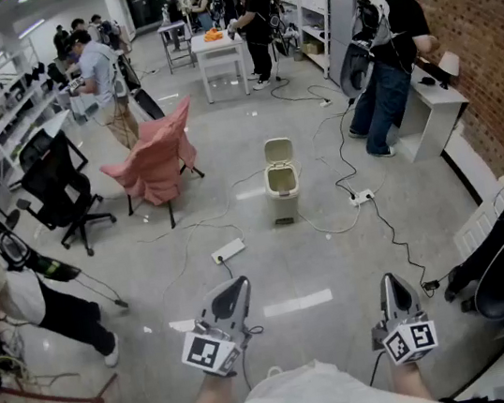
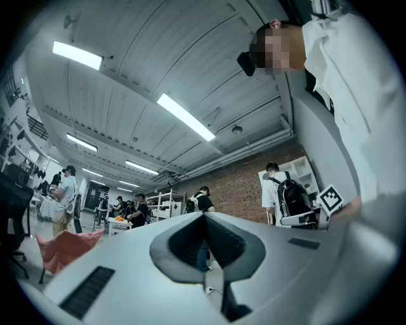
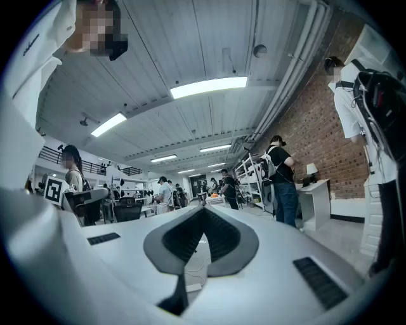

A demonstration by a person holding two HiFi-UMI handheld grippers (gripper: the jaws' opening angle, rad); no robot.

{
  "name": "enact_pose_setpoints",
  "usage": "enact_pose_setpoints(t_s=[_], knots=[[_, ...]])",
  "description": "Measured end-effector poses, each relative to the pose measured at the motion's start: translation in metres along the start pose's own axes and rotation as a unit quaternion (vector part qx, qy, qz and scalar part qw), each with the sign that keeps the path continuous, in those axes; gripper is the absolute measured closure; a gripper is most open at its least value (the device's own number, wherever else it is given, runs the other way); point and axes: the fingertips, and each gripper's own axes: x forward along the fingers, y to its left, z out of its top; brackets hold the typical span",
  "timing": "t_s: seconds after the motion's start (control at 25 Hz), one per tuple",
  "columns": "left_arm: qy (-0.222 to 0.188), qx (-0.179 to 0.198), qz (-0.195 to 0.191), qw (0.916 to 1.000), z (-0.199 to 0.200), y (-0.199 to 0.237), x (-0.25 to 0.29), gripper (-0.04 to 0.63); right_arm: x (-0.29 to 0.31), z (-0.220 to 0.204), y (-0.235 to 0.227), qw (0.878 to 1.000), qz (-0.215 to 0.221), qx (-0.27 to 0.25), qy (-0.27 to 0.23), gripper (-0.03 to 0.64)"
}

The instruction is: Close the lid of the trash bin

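A small beige trash bin (image 1: 282,191) stands on the grey floor in the middle of the head view, its lid (image 1: 278,151) tipped up and back, the inside showing. My left gripper (image 1: 239,286) is shut and empty, well short of the bin at the lower left. My right gripper (image 1: 391,280) is also shut and empty, at the lower right. In the left gripper view the shut jaws (image 2: 204,216) point across the room, slightly upward. In the right gripper view the shut jaws (image 3: 204,209) point level across the room. The bin is hidden in both gripper views.
A white power strip (image 1: 227,250) and cables (image 1: 366,201) lie on the floor between me and the bin. A chair under a pink cloth (image 1: 156,159) stands left of the bin. Several people stand around; a white table (image 1: 220,58) is at the back, a white desk (image 1: 431,106) right.
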Motion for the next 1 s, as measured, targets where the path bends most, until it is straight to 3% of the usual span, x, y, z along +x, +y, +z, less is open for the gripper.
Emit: enact_pose_setpoints(t_s=[0.4, 0.6, 0.76, 0.8, 0.84, 0.92, 1.0], knots=[[0.001, -0.001, 0.003, 1.0, -0.003, 0.007, -0.004, 0.57, 0.002, -0.004, 0.004, 1.0, 0.004, 0.001, 0.001, 0.6], [0.02, -0.006, 0.01, 0.9997, -0.012, 0.018, -0.005, 0.568, 0.006, -0.007, 0.005, 1.0, 0.013, 0.013, 0.005, 0.598], [0.044, -0.014, 0.01, 0.9989, -0.025, 0.025, -0.004, 0.562, 0.013, -0.016, 0.005, 0.999, 0.013, 0.018, 0.03, 0.481], [0.046, -0.019, 0.009, 0.9987, -0.027, 0.028, -0.004, 0.525, 0.016, -0.019, 0.007, 0.999, 0.017, 0.015, 0.038, 0.404], [0.05, -0.024, 0.009, 0.9984, -0.029, 0.03, -0.004, 0.43, 0.019, -0.023, 0.009, 0.999, 0.022, 0.012, 0.045, 0.338], [0.059, -0.029, 0.012, 0.9978, -0.033, 0.038, -0.004, 0.301, 0.026, -0.027, 0.015, 0.998, 0.022, 0.009, 0.057, 0.266], [0.067, -0.026, 0.02, 0.9972, -0.038, 0.045, -0.004, 0.233, 0.032, -0.031, 0.018, 0.998, 0.018, 0.011, 0.064, 0.196]])
